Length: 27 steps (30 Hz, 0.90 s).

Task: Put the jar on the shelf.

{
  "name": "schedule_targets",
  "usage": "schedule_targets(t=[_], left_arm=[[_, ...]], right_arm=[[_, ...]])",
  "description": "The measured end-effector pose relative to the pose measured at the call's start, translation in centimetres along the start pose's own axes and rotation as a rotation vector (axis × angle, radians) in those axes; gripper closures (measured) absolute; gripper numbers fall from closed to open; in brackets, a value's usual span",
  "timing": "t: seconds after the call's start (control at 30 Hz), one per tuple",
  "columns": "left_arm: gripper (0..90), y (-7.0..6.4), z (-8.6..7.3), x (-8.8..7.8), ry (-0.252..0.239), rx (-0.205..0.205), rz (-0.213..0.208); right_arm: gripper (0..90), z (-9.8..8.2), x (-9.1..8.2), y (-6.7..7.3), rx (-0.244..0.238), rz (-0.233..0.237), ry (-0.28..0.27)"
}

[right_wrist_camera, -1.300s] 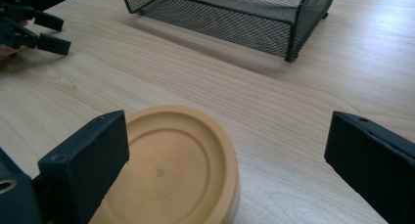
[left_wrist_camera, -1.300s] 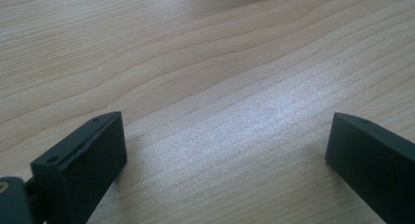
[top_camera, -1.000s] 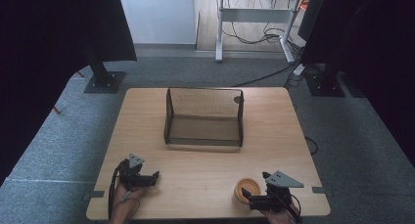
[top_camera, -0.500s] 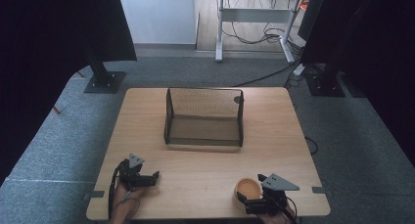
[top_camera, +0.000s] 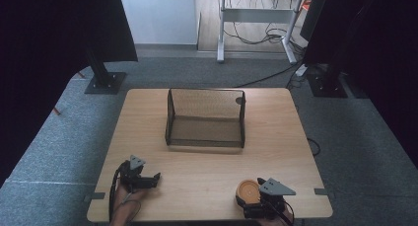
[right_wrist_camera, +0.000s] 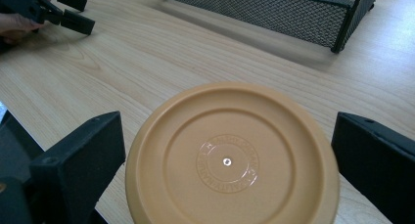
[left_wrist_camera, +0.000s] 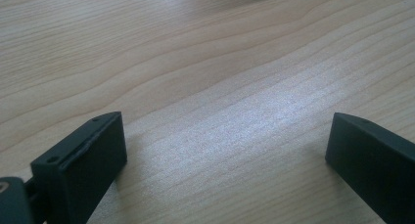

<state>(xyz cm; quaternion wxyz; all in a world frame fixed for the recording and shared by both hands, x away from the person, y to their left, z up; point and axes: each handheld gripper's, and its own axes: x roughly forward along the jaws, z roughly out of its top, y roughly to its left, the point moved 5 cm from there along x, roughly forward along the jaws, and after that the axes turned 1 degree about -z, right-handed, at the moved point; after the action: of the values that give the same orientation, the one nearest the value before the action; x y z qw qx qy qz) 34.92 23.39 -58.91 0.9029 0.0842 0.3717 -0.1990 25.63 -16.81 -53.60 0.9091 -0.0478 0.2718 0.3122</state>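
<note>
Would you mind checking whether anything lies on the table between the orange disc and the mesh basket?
Nothing visible does. Bare wood lies between the orange disc and the mesh basket; the left gripper sits off to the side.

High view: fixed above the near edge of the counter [top_camera: 207, 167], facing forward and down; far enough off to take in all four edges and the floor beyond the far edge.

Left gripper view: set very low and close over bare counter [left_wrist_camera: 205, 62] wood, looking along its own fingers [left_wrist_camera: 83, 165].

Right gripper view: low at the near right corner, facing toward the far edge. It shares with the high view the mesh tray [right_wrist_camera: 274, 9] [top_camera: 207, 118], the orange disc [right_wrist_camera: 232, 158] [top_camera: 248, 190] and the left gripper [right_wrist_camera: 73, 11] [top_camera: 154, 180].
</note>
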Motion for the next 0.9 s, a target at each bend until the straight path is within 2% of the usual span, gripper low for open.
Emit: schedule_targets(t=[0.9], left_arm=[[1.4, 0.0, 0.0, 0.0, 0.000, 0.000, 0.000]], right_arm=[[0.6, -2.0, 1.2, 0.1, -0.040, -0.063, 0.014]])
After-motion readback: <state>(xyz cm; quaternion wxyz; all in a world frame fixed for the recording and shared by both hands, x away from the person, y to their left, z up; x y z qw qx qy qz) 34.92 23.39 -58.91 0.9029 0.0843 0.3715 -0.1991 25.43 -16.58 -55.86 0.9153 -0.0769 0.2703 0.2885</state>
